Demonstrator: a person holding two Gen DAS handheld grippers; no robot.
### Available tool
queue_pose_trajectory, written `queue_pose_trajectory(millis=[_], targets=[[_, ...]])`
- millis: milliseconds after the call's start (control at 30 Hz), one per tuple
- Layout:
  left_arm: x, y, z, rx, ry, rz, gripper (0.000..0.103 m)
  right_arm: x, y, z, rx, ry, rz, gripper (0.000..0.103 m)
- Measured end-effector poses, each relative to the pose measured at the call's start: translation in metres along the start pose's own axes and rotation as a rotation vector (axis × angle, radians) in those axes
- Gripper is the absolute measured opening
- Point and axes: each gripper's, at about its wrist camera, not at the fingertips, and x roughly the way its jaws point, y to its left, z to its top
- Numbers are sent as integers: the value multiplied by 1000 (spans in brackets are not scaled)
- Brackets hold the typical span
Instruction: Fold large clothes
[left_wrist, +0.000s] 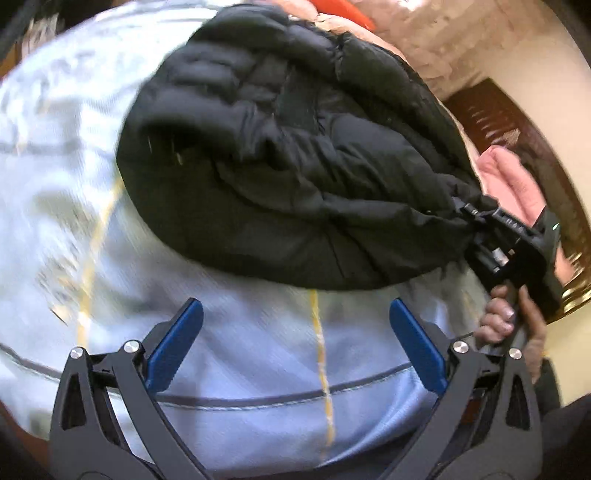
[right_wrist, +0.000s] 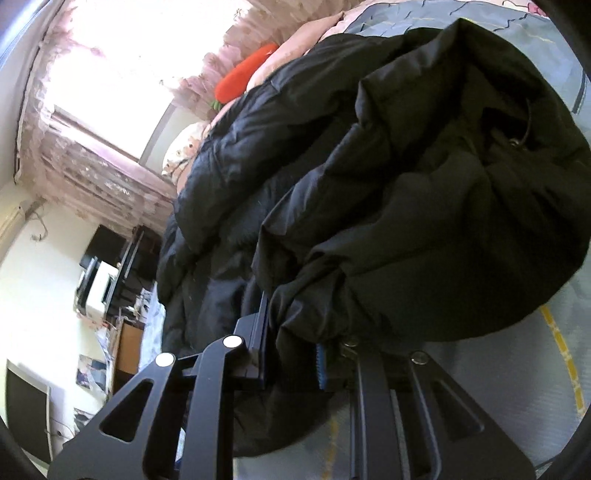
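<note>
A black puffer jacket (left_wrist: 288, 155) lies bunched on a pale blue bedspread (left_wrist: 243, 354). My left gripper (left_wrist: 295, 314) hovers over the bedspread just short of the jacket's near edge, its blue fingers (left_wrist: 177, 339) spread wide and holding nothing. In the left wrist view the right gripper (left_wrist: 476, 225), held by a hand (left_wrist: 498, 314), clamps a gathered corner of the jacket at the right. In the right wrist view the black jacket (right_wrist: 424, 184) fills the middle, and my right gripper (right_wrist: 295, 354) is shut on a fold of it, fabric draping over the jaws.
The bedspread has thin yellow lines and a grey piped seam (left_wrist: 258, 400). Pink bedding (left_wrist: 509, 181) and an orange cushion (right_wrist: 245, 79) lie beyond the jacket. A dark wooden bed frame (left_wrist: 491, 110), a curtained window (right_wrist: 110, 74) and a cluttered desk (right_wrist: 110, 288) sit farther off.
</note>
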Motion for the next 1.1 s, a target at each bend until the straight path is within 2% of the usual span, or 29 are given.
queue_pose_trajectory(millis=[133,233,300,333,367,433,533,600,667,733,767,800,833,967,1100], targets=[[27,9,11,-102,-76,-107,101,8,-9,0,35,10,21,23],[47,10,25,-194,-135,-126,101,15,-7,1,57,18,25,27],[52,9,30,-241,-140,-161,101,14,-10,0,78,40,20,36],[52,12,30,-277,-129,-203,101,14,-13,-1,92,50,21,44],[49,15,27,-327,-127,-269,101,13,-17,-2,113,60,31,45],[49,19,26,-369,-150,-316,101,11,-24,-2,134,72,41,49],[57,22,39,-413,-216,-303,101,15,-39,-5,206,80,58,54],[65,24,49,-440,-263,-274,101,16,-46,-5,243,32,103,54],[78,20,66,-452,-265,-209,101,23,-46,-3,213,-2,109,54],[82,19,76,-471,-304,-202,101,32,-44,0,203,-22,113,54],[89,18,84,-479,-311,-182,97,36,-44,2,208,-40,128,54],[90,19,88,-481,-313,-147,85,39,-44,4,215,-50,141,54],[94,20,93,-479,-311,-101,48,42,-45,5,225,-54,149,50],[97,19,95,-445,-280,-143,26,35,-40,10,157,-69,157,28],[71,7,104,-406,-276,-206,19,10,-12,19,-6,-146,113,20]])
